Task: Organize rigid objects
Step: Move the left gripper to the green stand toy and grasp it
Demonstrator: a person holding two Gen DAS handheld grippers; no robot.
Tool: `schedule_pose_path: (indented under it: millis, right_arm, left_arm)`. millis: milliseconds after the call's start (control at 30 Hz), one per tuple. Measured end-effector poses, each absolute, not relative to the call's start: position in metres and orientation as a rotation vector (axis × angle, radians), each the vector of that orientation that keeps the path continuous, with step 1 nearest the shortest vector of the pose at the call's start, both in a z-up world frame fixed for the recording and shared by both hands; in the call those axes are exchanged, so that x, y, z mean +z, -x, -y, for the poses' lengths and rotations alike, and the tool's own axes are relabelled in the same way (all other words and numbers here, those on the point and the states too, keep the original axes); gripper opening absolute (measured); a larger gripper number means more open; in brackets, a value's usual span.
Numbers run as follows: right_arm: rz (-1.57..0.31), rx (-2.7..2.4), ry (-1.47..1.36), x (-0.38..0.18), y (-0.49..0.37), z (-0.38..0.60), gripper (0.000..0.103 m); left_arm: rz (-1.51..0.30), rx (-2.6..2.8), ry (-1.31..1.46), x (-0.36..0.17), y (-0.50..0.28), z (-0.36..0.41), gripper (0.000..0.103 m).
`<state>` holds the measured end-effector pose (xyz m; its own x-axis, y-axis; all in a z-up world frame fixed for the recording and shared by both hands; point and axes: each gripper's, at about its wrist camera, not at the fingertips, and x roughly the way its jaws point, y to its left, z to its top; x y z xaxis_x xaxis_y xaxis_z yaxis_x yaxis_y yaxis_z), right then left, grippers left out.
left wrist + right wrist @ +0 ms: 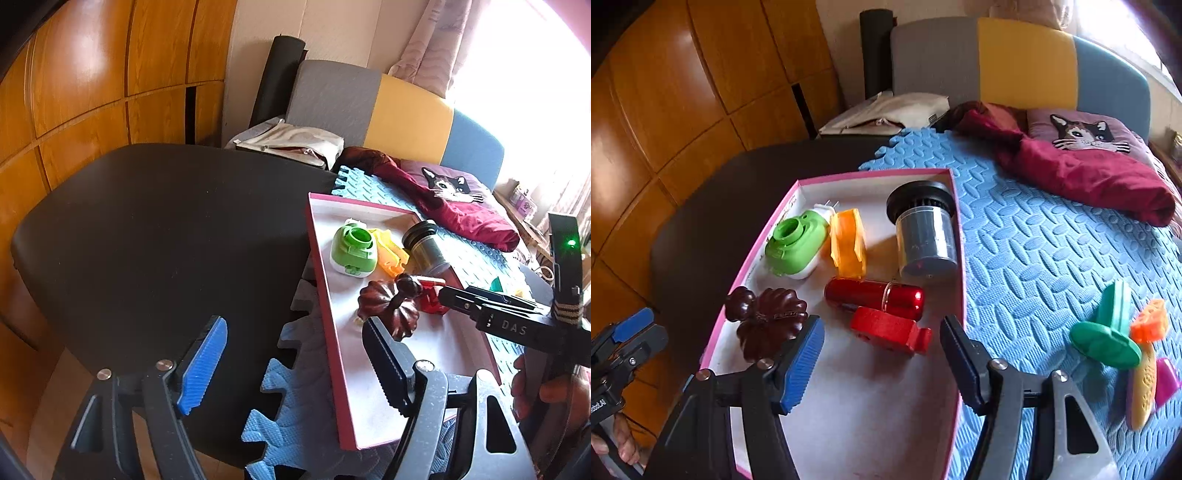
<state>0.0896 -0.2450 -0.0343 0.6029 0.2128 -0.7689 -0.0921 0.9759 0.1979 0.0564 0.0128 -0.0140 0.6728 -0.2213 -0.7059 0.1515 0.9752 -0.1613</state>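
Right wrist view: your right hand-held gripper (881,332) hangs over the near half of the pink-rimmed box (955,229), jaws spread, nothing pinched. The red block (886,330) lies on the box floor just ahead of the fingertips, in line with the gap; no pad touches it. Touching its far side is the red metallic cylinder (875,297), lying on its side. Left of both, the dark brown pumpkin-shaped piece (766,321) sits against the box's left wall, just beside the blue left pad (803,363).

Farther back in the box: a green and white gadget (796,243), an orange translucent piece (847,242) touching it, and a dark cylinder with a black cap (925,230) lying against the right wall.

Outside the box, on the blue foam mat (1034,258) to the right, a cluster waits: green discs (1106,341), an orange piece (1150,325), a yellow perforated piece (1143,387), a magenta piece (1167,380).

Left wrist view: your left hand-held gripper (295,365) is also spread and empty, straddling the box's left rim (334,332), one finger over the black desk (166,240), the other over the box floor near the pumpkin piece. Your right gripper reaches in from the right edge.

Beyond the mat: a maroon cloth (1089,177) and a cat-print cushion (1082,134).
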Motion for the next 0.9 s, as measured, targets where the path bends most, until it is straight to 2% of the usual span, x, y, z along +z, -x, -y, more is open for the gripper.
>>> schedule_pose_path:
  millis: [533, 900]
  right_arm:
    - [-0.806, 0.1, -0.182, -0.006, -0.049, 0.289, 0.066]
    - [-0.668, -0.149, -0.296, 0.021, -0.012, 0.397, 0.066]
  left_arm:
    - [-0.774, -0.278, 0.014, 0.003, -0.041, 0.019, 0.08]
    - [-0.763, -0.371, -0.07, 0.012, -0.036, 0.062, 0.081]
